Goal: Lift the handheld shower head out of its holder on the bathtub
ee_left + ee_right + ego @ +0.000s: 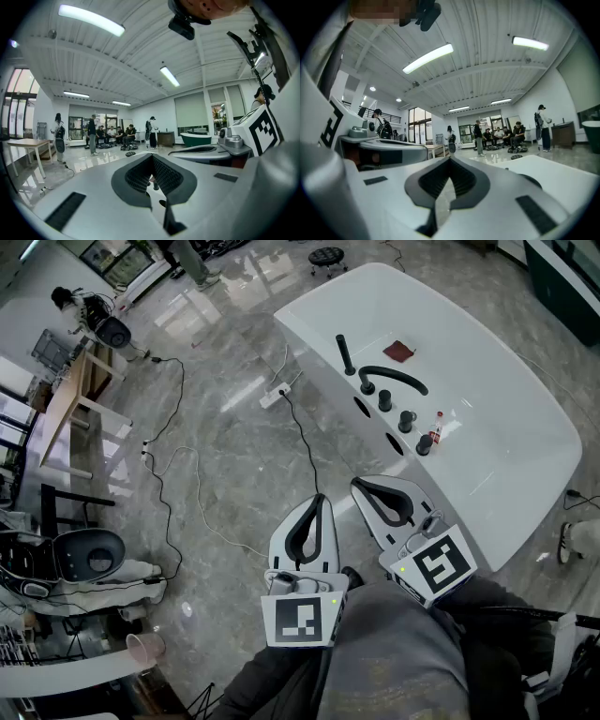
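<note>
Grippers up close: the left gripper (pixel 319 502) and right gripper (pixel 361 486) are held side by side near the body, each with jaws pressed together and nothing pinched. Beyond them, the tub (pixel 511 432) is seen. On its rim, the black shower head (pixel 346 354) is seated upright in its holder, well apart from both grippers. Nothing is judged done: approach, grasp and lift are all left.
</note>
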Motion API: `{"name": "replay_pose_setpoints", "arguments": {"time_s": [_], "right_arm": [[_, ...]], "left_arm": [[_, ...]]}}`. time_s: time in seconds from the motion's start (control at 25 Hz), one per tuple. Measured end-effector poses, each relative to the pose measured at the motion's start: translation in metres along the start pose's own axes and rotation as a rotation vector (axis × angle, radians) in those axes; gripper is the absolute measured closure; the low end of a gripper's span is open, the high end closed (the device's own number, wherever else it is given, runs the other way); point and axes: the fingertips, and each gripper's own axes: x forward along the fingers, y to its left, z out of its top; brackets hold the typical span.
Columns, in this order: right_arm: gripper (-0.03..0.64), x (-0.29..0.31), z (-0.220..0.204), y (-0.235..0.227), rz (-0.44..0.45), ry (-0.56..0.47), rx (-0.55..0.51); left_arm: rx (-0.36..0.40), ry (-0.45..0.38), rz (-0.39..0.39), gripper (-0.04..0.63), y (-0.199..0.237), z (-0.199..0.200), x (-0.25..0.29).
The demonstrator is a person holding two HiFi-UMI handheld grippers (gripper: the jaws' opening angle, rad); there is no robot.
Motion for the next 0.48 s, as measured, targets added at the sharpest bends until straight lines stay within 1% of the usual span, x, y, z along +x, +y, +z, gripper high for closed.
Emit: {"name": "replay_pose_setpoints", "arguments": {"time_s": [0.24, 0.36, 0.48], "right_arm": [[0.612, 0.000, -0.001, -0.020, 0.026, 0.000, 0.005], [0.612, -0.001, -0.005, -0.024, 0.067, 0.011, 0.018], [0.612, 0.003, -0.013, -0.025, 0.098, 0.038, 0.035]], "left_arm": [[-0.008, 0.008, 0.019, 0.594, -0.010, -0.001, 0.018], [-0.008, -0.005, 0.044, 0.594, -0.012, -0.002, 0.025], [-0.019, 0.012, 0.070, 0.594, -0.011, -0.008, 0.026]]}}
